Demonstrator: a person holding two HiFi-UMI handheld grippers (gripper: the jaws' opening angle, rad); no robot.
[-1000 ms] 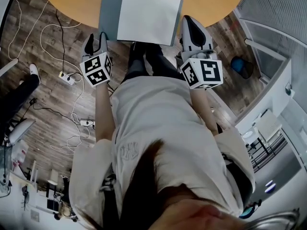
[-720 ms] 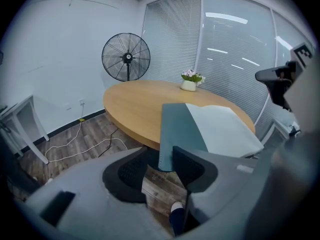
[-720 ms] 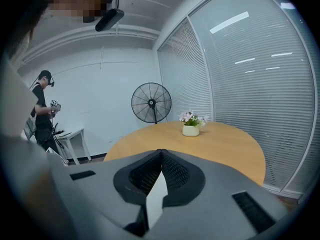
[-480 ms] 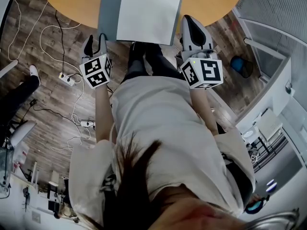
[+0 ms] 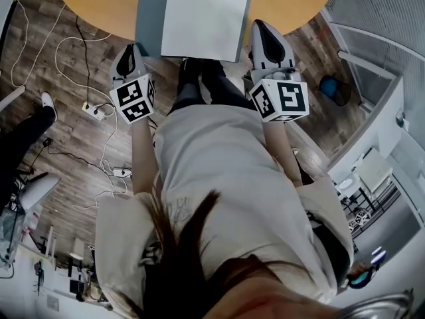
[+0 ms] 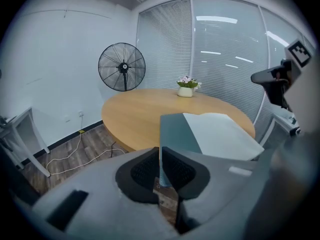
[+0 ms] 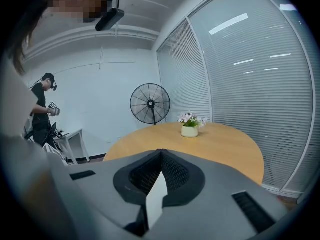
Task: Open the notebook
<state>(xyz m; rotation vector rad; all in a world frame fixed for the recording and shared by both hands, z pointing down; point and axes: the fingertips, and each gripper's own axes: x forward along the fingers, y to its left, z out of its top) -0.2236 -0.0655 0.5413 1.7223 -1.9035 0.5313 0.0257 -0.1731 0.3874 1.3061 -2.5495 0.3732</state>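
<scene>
Wood-topped and round, the counter [image 5: 93,5] carries the notebook [image 5: 192,25] on its near edge, at twelve o'clock in the head view. Its grey-blue cover [image 5: 149,18] shows at nine o'clock of the white page [image 5: 209,15]. The left claw [image 5: 129,60] sits at the cover's near corner, about seven o'clock of the notebook. Its jaws have just been closing and now pinch that thin corner between the pads. The right claw [image 5: 257,28] is at three o'clock of the page, jaws drawn together on the white sheet's edge. Far across the counter stands a small flower pot [image 7: 190,129], with a fan [image 7: 150,104] on the floor beyond it.
</scene>
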